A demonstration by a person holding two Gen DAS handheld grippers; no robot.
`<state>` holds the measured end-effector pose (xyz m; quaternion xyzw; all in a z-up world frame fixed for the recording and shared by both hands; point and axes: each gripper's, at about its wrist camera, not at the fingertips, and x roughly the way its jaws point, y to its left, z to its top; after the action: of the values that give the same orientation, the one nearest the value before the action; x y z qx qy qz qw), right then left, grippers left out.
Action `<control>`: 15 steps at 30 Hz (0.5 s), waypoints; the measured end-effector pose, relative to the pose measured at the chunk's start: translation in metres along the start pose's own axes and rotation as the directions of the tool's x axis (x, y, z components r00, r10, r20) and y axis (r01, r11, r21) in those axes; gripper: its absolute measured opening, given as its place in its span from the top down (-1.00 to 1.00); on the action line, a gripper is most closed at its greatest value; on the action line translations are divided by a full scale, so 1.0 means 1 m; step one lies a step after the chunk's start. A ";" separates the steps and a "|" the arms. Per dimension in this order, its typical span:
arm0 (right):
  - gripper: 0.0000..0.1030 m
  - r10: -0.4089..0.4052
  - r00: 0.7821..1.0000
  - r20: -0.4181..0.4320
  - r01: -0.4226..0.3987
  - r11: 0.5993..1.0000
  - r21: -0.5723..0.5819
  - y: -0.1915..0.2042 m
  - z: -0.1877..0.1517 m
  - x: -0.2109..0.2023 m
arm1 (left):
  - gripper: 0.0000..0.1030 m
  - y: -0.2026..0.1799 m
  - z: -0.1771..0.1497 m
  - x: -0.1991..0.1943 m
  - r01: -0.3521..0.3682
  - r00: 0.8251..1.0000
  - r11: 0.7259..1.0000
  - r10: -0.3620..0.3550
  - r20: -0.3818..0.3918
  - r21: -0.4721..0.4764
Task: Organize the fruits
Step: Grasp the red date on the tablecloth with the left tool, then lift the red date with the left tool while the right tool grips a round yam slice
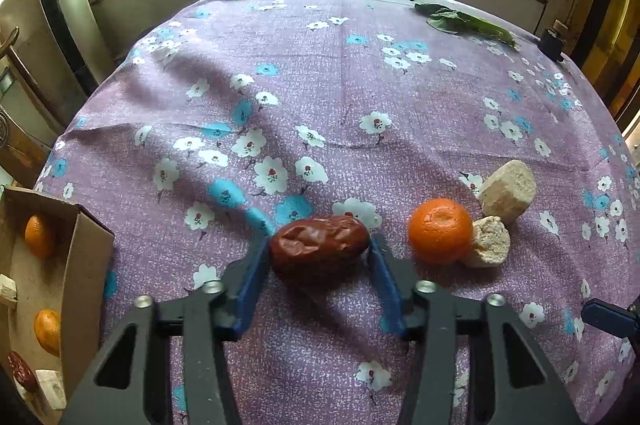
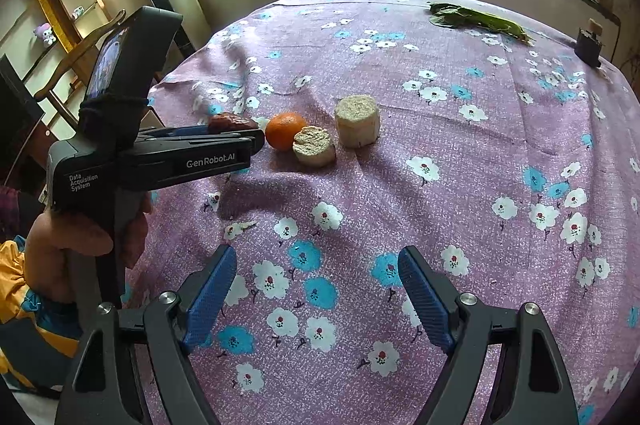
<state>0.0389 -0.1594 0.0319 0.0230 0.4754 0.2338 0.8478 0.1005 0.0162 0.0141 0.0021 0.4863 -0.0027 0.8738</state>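
Observation:
A wrinkled red date [image 1: 319, 245] lies on the floral cloth between the blue fingers of my left gripper [image 1: 319, 243], which are closed against its two sides. An orange tangerine [image 1: 440, 230] sits just right of it, touching two pale round cakes [image 1: 507, 190], [image 1: 489, 241]. In the right wrist view the left gripper [image 2: 256, 137] holds the date [image 2: 231, 121] beside the tangerine [image 2: 285, 129] and cakes [image 2: 357, 120]. My right gripper [image 2: 316, 265] is open and empty over the cloth, nearer the front.
An open cardboard box [image 1: 86, 257] at the left table edge holds two tangerines [image 1: 39, 236], a date [image 1: 22, 371] and pale pieces. Green leaves [image 1: 464, 21] and a small dark object [image 1: 551, 41] lie at the far right. Windows run along the back.

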 end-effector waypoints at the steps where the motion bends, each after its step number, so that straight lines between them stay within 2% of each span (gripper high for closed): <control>1: -0.68 0.021 1.000 0.006 -0.021 1.000 0.012 -0.001 0.001 0.001 | 0.10 0.001 -0.001 0.000 0.008 1.000 1.000 -0.008 -0.004 -0.005; 5: -0.68 -0.033 0.999 0.020 0.033 0.999 -0.003 0.003 0.009 0.008 | 0.10 0.008 -0.004 -0.011 0.033 0.999 0.999 -0.033 0.012 -0.039; 9: -0.66 -0.047 0.999 0.004 0.047 0.997 -0.053 0.012 0.021 0.020 | 0.10 0.015 -0.009 -0.033 0.052 0.998 0.997 -0.050 0.047 -0.056; 10: -0.62 -0.046 0.999 -0.001 0.046 0.996 -0.072 0.015 0.024 0.023 | 0.10 0.018 -0.010 -0.038 0.055 0.997 0.997 -0.052 0.053 -0.060; 12: -0.37 -0.054 0.998 -0.017 0.052 0.993 -0.105 0.020 0.033 0.030 | 0.10 0.022 -0.013 -0.047 0.054 0.997 0.996 -0.049 0.066 -0.071; 15: -0.20 -0.072 0.997 -0.027 0.068 0.988 -0.142 0.022 0.046 0.040 | 0.10 0.028 -0.020 -0.057 0.061 0.996 0.995 -0.055 0.073 -0.080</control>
<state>0.0860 -0.1147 0.0306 -0.0573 0.4718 0.2372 0.8472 0.0540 0.0440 0.0520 -0.0481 0.4546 -0.0083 0.8894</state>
